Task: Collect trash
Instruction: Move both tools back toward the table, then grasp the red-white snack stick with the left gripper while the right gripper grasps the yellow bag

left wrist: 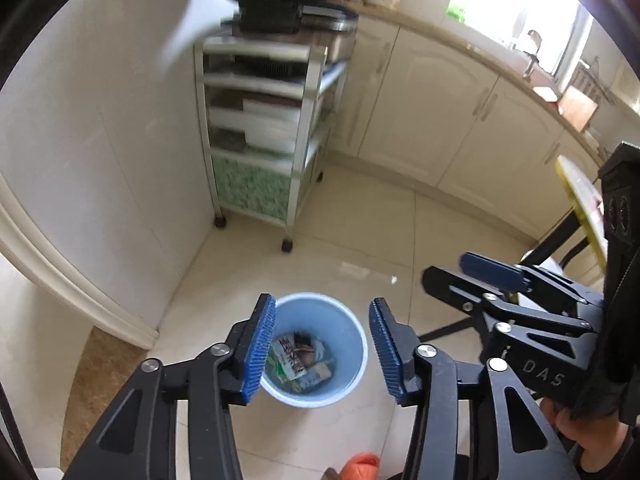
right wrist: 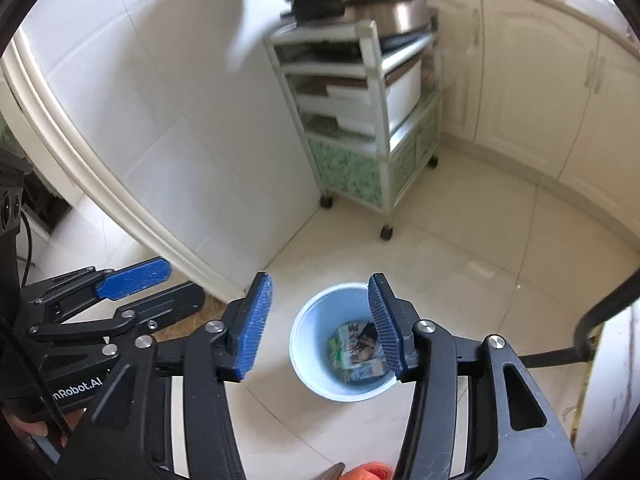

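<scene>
- Both hand-held tools hang over the blue bin (left wrist: 320, 350), which stands on the tiled floor (left wrist: 352, 240) below them.
- The left gripper (left wrist: 322, 354) has its jaws spread, nothing between them.
- The right gripper (right wrist: 320, 328) is likewise spread and empty.
- Wrappers (left wrist: 298, 360) lie at the bottom of the bin, seen straight down between the left jaws, which sit more squarely over it.
- No loose trash shows clearly on the floor, so the next piece probably lies out of view.

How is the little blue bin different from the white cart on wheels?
The round light-blue plastic bin sits low, straight on the floor; the tall white shelf cart stands on black wheels. The bin holds crumpled wrappers; the cart holds stacked trays, with a silver pot on top. The bin stands out in the open; the cart is beside the white wall. Both rest on the same cream tiled floor.
</scene>
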Tool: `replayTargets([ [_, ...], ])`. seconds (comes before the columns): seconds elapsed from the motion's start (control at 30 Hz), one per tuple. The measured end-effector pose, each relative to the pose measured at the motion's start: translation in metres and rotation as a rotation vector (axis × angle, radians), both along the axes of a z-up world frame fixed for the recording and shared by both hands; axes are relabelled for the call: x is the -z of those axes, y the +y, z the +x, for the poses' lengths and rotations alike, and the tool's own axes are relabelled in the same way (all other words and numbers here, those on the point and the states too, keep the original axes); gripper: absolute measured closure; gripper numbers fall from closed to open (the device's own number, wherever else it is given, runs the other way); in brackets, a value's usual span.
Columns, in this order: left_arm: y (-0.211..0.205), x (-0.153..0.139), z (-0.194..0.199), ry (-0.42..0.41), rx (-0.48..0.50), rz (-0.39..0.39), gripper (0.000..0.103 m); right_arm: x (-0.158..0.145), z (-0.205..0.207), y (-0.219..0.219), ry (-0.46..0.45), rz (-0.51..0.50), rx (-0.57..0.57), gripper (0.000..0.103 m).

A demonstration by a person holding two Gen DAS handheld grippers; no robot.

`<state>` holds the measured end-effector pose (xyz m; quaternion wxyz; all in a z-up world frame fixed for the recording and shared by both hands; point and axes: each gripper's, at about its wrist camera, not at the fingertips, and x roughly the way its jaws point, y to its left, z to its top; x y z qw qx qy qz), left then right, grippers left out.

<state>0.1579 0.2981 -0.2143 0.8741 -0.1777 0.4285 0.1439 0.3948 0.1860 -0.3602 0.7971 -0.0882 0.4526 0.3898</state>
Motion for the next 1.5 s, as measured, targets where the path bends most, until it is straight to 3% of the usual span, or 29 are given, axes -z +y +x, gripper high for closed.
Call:
replayTargets([
  [0.27,-0.104,-0.088,-0.04,-0.21,0.066,0.161,0.019,-0.113,-0.014,-0.104,-0.215,0.045,0.192,0.022],
  [0.37,-0.148,-0.119,-0.047,-0.296,0.096,0.21,0.003,-0.149,-0.019,-0.155,-0.274,0.068,0.256,0.018],
  [0.43,-0.189,-0.14,-0.051,-0.351,0.129,0.223,0.001,-0.172,-0.023,-0.194,-0.314,0.073,0.305,0.009],
  [0.63,-0.28,-0.161,-0.045,-0.387,0.258,0.211,0.001,-0.198,-0.015,-0.304,-0.353,0.007,0.407,0.009],
  [0.77,-0.329,-0.164,-0.021,-0.347,0.346,0.239,0.001,-0.194,0.006,-0.37,-0.355,-0.091,0.482,0.009],
  [0.83,-0.347,-0.166,-0.007,-0.324,0.378,0.253,0.001,-0.185,0.025,-0.4,-0.306,-0.136,0.504,0.009],
  [1.0,-0.38,-0.157,0.057,-0.247,0.454,0.287,0.001,-0.156,0.066,-0.446,-0.274,-0.237,0.517,0.009],
  [1.17,-0.384,-0.145,0.146,-0.162,0.489,0.286,0.001,-0.123,0.103,-0.472,-0.206,-0.254,0.468,0.012],
  [1.33,-0.381,-0.133,0.211,-0.112,0.502,0.269,0.001,-0.095,0.127,-0.474,-0.169,-0.305,0.398,0.015],
  [1.5,-0.385,-0.115,0.288,-0.062,0.503,0.267,0.001,-0.08,0.138,-0.474,-0.132,-0.317,0.366,0.033],
])
